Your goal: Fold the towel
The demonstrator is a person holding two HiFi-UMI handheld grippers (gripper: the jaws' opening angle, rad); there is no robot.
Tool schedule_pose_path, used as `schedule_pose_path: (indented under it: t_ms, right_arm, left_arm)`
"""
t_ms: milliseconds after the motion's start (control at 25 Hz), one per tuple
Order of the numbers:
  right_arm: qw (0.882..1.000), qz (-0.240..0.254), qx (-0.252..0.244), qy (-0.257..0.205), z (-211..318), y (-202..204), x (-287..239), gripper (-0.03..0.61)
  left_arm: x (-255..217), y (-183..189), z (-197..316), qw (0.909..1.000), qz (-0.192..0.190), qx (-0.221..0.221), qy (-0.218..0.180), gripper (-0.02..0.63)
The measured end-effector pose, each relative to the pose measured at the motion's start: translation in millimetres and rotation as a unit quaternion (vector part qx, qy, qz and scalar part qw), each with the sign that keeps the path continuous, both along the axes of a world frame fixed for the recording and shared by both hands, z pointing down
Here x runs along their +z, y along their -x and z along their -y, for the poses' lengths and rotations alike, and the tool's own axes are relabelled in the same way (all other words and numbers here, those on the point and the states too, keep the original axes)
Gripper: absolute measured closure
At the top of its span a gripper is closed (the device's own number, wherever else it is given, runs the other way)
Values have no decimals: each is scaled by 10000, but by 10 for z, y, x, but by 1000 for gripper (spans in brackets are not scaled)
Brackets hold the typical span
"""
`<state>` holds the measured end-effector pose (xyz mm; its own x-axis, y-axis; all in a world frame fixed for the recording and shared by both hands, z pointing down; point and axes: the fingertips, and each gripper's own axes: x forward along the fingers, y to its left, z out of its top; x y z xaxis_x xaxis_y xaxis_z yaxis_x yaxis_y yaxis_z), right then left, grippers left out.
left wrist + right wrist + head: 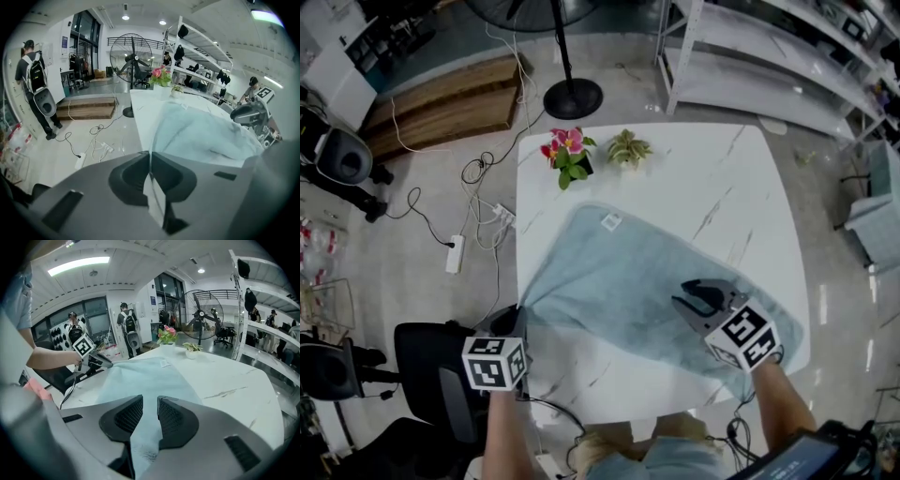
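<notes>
Nearest the head camera, at 7 o'clock, the left gripper [515, 317] was clamped shut on the towel [619, 281] at the corner that reached the table [694, 169] edge; its own view showed a thin fold of hem pinched between the closed jaws [150, 157], with the cloth [201, 131] fanning away toward 1 o'clock. At 4 o'clock the right gripper [701, 298] lay over the near right part of the towel, and in its own view the jaws stood narrow [146, 416], with a strip of cloth running up through the gap and touching both pads, so it read as a grip on a thicker bunch. From the two claws the pale blue towel [145, 376] spread slantwise across the middle of the white table, mostly flat, with creases fanning from the left corner and a small label [611, 221] near the far corner at 11 o'clock. Beyond it, at 12 o'clock by the far edge, stood a flower pot [568, 152] and a small plant [628, 148], both apart from the cloth. I judged the towel light, soft and limp: it would sag and crease between the two holds, carry no shape of its own, and slide readily on the smooth top. The best holds looked to be the corners or the hem close to them, taken thin and pulled gently taut so the edges would meet squarely, with the lift kept low to clear the pots.
</notes>
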<state>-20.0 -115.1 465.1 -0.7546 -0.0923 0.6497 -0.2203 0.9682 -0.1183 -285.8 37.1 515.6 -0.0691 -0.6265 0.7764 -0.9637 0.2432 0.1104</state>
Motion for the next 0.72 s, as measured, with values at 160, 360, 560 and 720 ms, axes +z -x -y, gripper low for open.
schedule_pose_path:
  t_ms: [160,360,560,720]
  right_arm:
    - [10000,14,-13,-24,-30,7,-11,463]
    - [9999,-26,139,-75,-45,-124,-24,462]
    - [9985,-35,533,-110,-81,-337,-68,459]
    - [9947,143,1001,-183,-179,-565,-128,459]
  left_arm:
    - [-3,0,35,10000,48,3,-51,594]
    - [-8,-17,42,9999,111,98,-21,594]
    - [0,-34,29,9997,139,175,-67,595]
    - [29,-57,3,9994,174,275,-87,595]
